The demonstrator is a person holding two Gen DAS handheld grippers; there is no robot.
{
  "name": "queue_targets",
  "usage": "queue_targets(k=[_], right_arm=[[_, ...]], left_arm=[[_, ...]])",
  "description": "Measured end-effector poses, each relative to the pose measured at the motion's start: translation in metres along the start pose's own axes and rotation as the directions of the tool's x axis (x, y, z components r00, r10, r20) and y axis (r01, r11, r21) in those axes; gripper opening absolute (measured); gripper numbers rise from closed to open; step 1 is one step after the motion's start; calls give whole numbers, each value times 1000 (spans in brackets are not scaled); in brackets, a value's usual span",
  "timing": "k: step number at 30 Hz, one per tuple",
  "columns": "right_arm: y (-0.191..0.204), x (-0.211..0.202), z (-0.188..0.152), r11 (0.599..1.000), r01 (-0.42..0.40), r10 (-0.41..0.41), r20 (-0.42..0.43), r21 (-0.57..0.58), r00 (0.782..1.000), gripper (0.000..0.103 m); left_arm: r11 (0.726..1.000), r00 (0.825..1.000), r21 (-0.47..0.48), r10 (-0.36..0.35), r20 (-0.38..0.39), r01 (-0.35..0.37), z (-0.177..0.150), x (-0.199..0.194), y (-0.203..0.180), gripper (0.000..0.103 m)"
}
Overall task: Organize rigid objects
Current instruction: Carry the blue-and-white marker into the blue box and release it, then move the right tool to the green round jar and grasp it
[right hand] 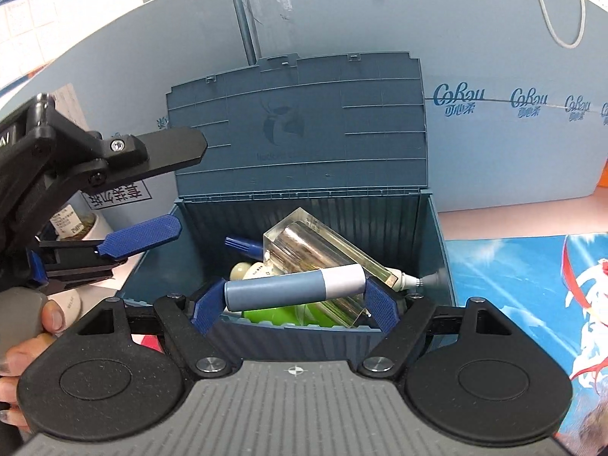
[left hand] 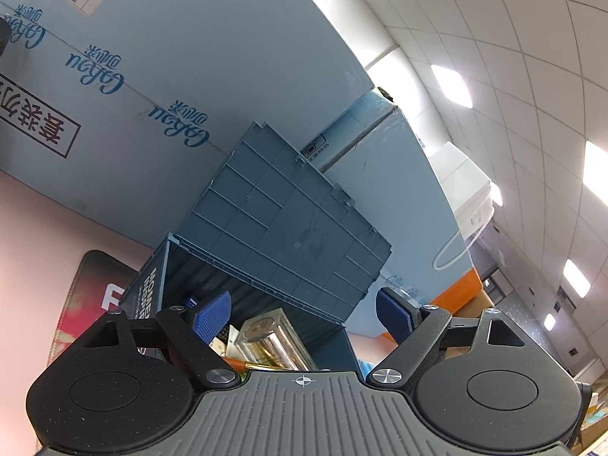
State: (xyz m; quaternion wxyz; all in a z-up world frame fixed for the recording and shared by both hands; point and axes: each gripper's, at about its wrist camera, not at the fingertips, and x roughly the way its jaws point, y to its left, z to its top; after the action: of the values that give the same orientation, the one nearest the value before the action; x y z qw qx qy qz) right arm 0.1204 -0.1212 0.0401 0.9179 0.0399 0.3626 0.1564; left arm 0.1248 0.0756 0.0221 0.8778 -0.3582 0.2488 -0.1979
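Note:
A blue-grey storage box point(right hand: 437, 235) stands open, its ribbed lid point(right hand: 296, 129) upright against a pale blue carton. Inside lie a clear perfume bottle point(right hand: 323, 247), a green item point(right hand: 269, 313), a cream bottle point(right hand: 243, 270) and a blue brush point(right hand: 243, 246). My right gripper point(right hand: 294, 300) is shut on a blue-and-white pen-like tube point(right hand: 292, 288), held crosswise just above the box's front edge. My left gripper point(left hand: 304, 313) is open and empty beside the box; it also shows in the right wrist view point(right hand: 159, 190), at the box's left. The box point(left hand: 152, 288) and perfume bottle point(left hand: 271, 338) show in the left wrist view.
Large pale blue cartons point(right hand: 494, 76) stand right behind the box. A printed mat point(right hand: 532, 285) lies on the pink table to the right. A small white potted plant point(right hand: 81, 226) stands at the box's left. A white paper bag point(left hand: 467, 190) sits on the cartons.

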Motion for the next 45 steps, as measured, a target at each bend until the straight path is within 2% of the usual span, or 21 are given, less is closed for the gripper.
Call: queue_targets(k=[5, 22, 29, 35, 40, 45], right_arm=[[2, 0, -1, 1000, 5, -5, 14, 1, 1000, 90], [-5, -24, -13, 1000, 4, -4, 112, 3, 994, 92], [-15, -45, -25, 999, -33, 28, 144, 34, 989, 95], [-33, -70, -38, 996, -46, 31, 200, 70, 979, 98], [-56, -92, -58, 992, 7, -41, 275, 124, 961, 102], [-94, -109, -82, 971, 95, -158, 296, 218, 942, 103]], left_arm=[[1000, 1000, 0, -5, -3, 5, 0, -1, 1, 86], [1000, 1000, 20, 7, -3, -7, -2, 0, -7, 86], [994, 998, 107, 13, 55, -19, -8, -18, -33, 86], [968, 992, 237, 51, 114, -77, -28, -36, -66, 87], [947, 988, 302, 73, 136, -111, -55, -43, -83, 90], [928, 994, 362, 65, 90, -93, -83, -32, -101, 92]])
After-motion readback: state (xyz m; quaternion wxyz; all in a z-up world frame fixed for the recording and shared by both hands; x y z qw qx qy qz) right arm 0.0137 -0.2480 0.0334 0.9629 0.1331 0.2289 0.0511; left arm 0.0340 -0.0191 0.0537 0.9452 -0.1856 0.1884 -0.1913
